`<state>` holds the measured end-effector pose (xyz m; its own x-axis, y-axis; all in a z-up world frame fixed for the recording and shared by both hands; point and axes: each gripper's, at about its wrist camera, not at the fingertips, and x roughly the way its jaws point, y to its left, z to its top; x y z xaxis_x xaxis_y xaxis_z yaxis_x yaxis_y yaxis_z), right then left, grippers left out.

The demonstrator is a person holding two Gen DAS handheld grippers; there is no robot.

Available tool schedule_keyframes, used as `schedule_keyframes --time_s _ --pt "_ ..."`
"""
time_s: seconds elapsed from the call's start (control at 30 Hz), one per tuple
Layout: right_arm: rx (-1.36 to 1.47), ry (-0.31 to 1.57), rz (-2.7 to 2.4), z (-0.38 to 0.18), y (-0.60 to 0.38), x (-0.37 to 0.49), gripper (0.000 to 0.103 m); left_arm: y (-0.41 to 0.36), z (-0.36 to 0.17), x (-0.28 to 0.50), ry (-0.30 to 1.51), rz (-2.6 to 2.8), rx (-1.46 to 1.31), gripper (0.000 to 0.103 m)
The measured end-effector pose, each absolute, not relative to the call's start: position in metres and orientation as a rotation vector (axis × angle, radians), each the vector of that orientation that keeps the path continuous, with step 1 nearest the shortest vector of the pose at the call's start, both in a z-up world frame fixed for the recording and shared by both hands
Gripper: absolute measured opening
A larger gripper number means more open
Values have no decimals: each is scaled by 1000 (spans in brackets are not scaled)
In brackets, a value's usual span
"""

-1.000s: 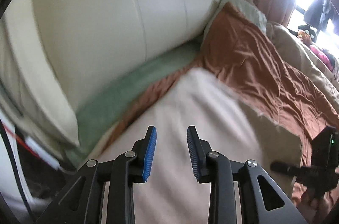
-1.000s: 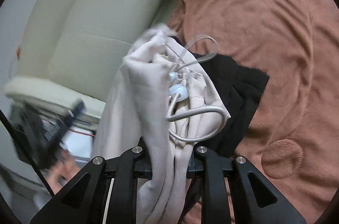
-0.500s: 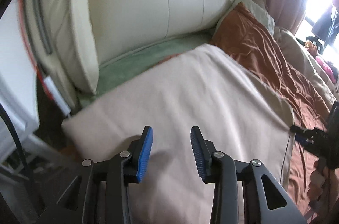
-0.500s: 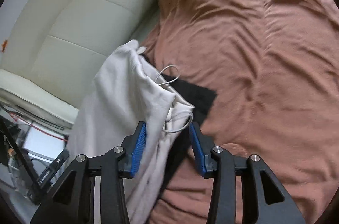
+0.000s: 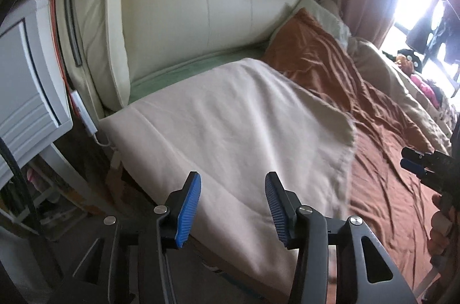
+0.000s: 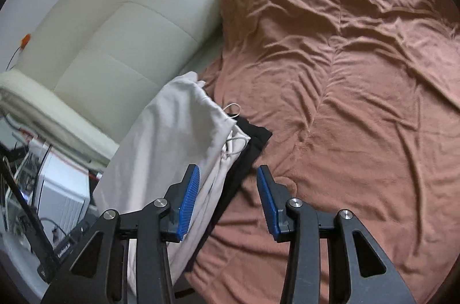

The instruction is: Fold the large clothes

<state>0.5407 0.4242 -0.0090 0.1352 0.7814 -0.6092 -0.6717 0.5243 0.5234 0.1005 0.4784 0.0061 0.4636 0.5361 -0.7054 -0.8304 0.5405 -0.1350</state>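
Both sets of jaws stand apart with nothing between their blue pads. Those of the left gripper (image 5: 233, 203) have just been opening, and they hang above the near edge of the cream garment (image 5: 230, 125), clear of the cloth. Those of the right gripper (image 6: 227, 197) have also been opening within the last second, and nothing is between them; below them lie the edge of the same garment (image 6: 172, 137) and the black garment (image 6: 253, 143) under it.

From the left wrist view the cream garment lies folded into a broad flat panel at the near corner of the bed, on the brown blanket (image 5: 373, 114), with its far edge close to the green sheet (image 5: 178, 71) that runs along the cream padded headboard (image 5: 201, 2). From the right wrist view the garment's waist end is bunched, and a white drawstring (image 6: 234, 143) loops out of it onto the black garment, which shows as a dark strip along the cream cloth's right side. The brown blanket spreads rumpled over the rest of the bed to the right.

In the left wrist view the right gripper (image 5: 414, 160) comes in at the right edge, over the blanket and well apart from the garment, with the fingers of a hand (image 5: 440, 229) below it. A white cabinet (image 5: 26, 91) stands beside the bed at the left.
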Motion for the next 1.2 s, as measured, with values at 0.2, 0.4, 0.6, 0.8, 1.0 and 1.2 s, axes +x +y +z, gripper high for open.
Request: schedule_keyframes --time_s 0.2,0.4,0.6,0.8,1.0,1.2 --pt "85 900 1074 17 364 511 62 432 22 105 627 847 -463 68" --pt "45 831 1074 42 295 477 77 379 37 109 593 798 -425 82" --pt "18 753 1044 61 226 441 88 329 49 108 550 762 -375 97" --pt "32 711 996 65 163 409 100 277 62 104 503 702 -319 102" --pt "26 648 943 62 104 364 103 234 66 91 477 639 -298 103" --pt "31 579 889 56 50 311 103 187 70 67 450 583 -254 102"
